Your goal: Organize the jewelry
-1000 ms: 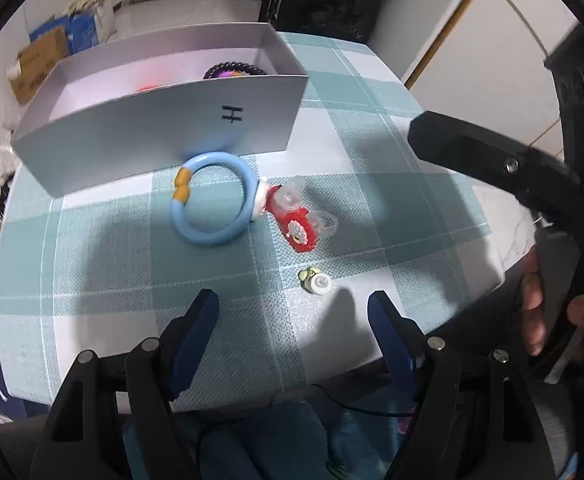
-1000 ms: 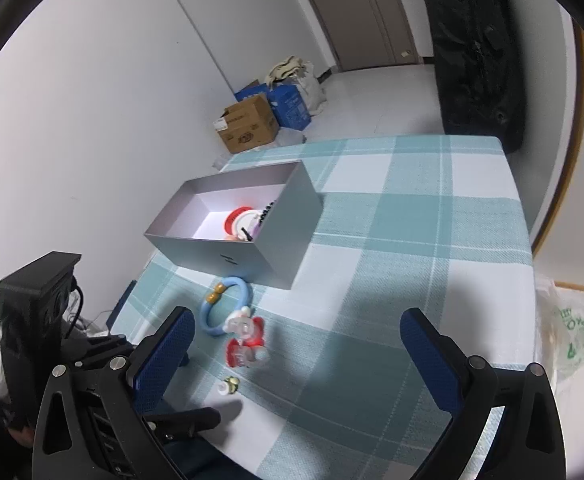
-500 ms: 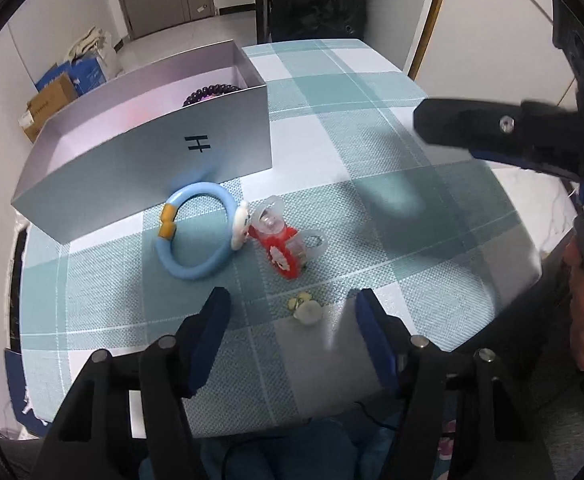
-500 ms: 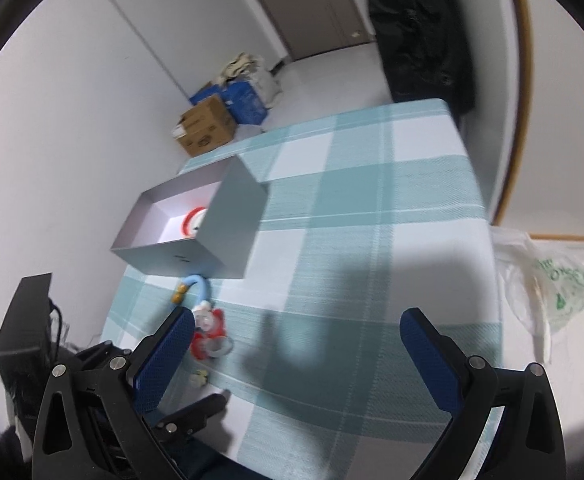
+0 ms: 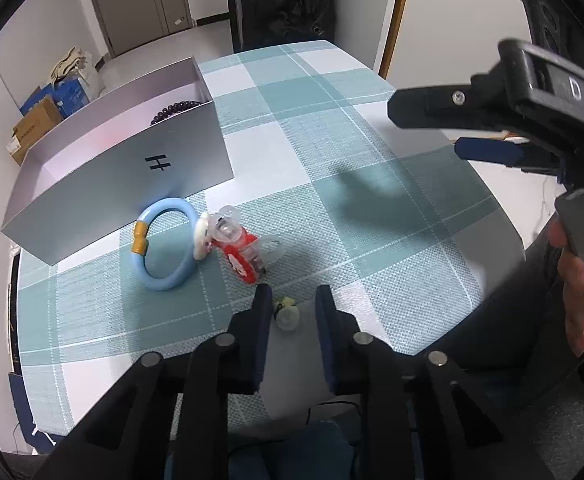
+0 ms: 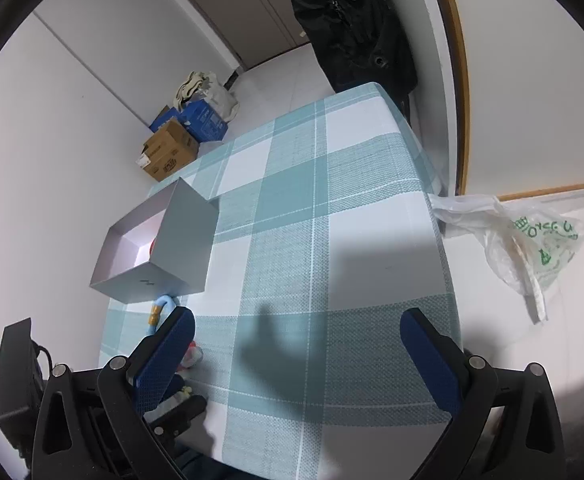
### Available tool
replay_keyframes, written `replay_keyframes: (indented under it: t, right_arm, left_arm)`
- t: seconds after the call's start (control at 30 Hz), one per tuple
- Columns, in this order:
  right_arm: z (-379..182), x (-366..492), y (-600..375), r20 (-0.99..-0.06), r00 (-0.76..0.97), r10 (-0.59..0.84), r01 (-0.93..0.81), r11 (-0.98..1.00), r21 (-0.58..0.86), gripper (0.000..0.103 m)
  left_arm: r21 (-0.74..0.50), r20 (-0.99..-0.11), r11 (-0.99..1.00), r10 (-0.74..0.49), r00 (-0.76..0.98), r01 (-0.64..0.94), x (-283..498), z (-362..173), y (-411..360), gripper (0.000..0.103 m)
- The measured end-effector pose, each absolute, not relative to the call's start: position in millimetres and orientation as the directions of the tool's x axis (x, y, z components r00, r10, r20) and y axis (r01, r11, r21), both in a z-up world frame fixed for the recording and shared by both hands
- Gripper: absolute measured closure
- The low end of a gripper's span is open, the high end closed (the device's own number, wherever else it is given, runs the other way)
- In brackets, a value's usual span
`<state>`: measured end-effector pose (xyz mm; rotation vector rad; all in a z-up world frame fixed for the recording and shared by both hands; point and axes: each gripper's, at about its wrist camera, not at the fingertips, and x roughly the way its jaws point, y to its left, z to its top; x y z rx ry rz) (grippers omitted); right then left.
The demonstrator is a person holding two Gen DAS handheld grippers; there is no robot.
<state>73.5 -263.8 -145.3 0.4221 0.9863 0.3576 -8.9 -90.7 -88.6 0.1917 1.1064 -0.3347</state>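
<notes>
Table [image 5: 332,128] under woven matt checked cloth, matt grey card box [image 5: 124,184], glossy blue plastic ring [image 5: 164,248], clear and red glossy plastic piece [image 5: 240,248], matt black plastic left tool [image 5: 290,308].

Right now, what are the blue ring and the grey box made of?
The blue ring looks like smooth plastic or rubber: it has a glossy, even colour, with a yellow band. The grey box looks like matte card with a silvery finish: thin flat walls, sharp folded corners and a printed mark. Neither material can be confirmed by sight alone.
</notes>
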Motion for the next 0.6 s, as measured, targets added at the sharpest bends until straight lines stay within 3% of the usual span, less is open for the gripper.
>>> replay_keyframes:
  t: [0.6]
  right_arm:
    - [-150.0,61.0,-252.9,-0.732,0.5,0.462,-0.12,0.874,0.47,0.0]
  left_arm:
    - [-0.272,-0.858,0.92,-0.365,0.361,0.284,4.3,-72.1,-65.6,0.096]
